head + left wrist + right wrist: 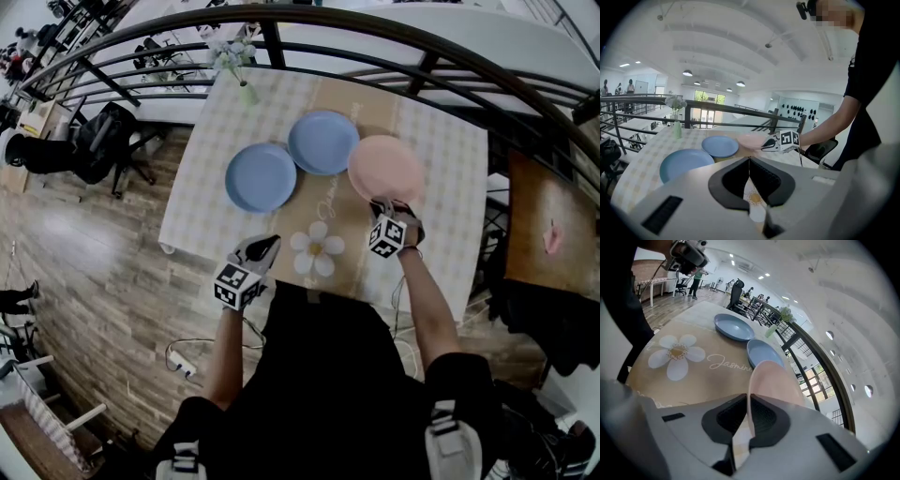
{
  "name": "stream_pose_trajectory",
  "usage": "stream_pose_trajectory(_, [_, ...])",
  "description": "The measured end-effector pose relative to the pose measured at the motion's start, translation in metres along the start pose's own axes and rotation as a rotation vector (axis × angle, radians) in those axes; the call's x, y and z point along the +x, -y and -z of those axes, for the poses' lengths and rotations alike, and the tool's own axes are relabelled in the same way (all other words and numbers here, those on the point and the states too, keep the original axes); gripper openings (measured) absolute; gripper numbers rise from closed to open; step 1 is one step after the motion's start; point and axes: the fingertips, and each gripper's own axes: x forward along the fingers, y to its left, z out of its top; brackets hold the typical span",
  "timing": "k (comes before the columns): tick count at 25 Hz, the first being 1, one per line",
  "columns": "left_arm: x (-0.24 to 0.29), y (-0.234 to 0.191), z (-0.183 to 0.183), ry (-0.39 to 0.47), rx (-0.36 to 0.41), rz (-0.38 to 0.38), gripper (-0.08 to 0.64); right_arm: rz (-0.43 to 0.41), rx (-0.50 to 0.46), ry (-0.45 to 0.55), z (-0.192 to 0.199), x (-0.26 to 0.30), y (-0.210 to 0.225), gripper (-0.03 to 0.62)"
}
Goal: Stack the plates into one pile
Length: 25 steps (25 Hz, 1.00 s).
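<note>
right gripper (748, 398) pinches the pink plate (772, 380) by its near rim (thin hold); left gripper (749, 162) closed, empty. the plate could slip and clip the blue plate (323, 141) beside it.

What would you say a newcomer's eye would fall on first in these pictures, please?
Probably the pink plate at the right of the table, its near rim clamped in the right tool. Next come the two blue plates lying to its left, and the big white daisy printed on the runner near the front edge, with the left tool shut and empty beside it.
</note>
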Motion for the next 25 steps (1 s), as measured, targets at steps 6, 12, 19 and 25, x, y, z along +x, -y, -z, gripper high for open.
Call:
stream_pose_trajectory(6, [-0.002, -0.012, 0.0, -0.009, 0.006, 0.012, 0.003, 0.017, -0.004, 0.002, -0.014, 0.008, 0.011, 0.019])
stream_pose_trajectory(12, [-0.007, -0.031, -0.004, -0.01, 0.005, 0.019, 0.003, 0.017, 0.005, 0.004, -0.031, 0.014, 0.014, 0.02])
stream_pose_trajectory(19, [-0.004, -0.047, -0.008, -0.02, 0.013, 0.04, 0.003, 0.026, 0.012, -0.002, -0.044, 0.023, 0.02, 0.02])
stream_pose_trajectory(25, [-0.005, -0.061, -0.011, -0.028, 0.02, 0.05, 0.003, 0.022, 0.021, -0.008, -0.053, 0.032, 0.02, 0.02])
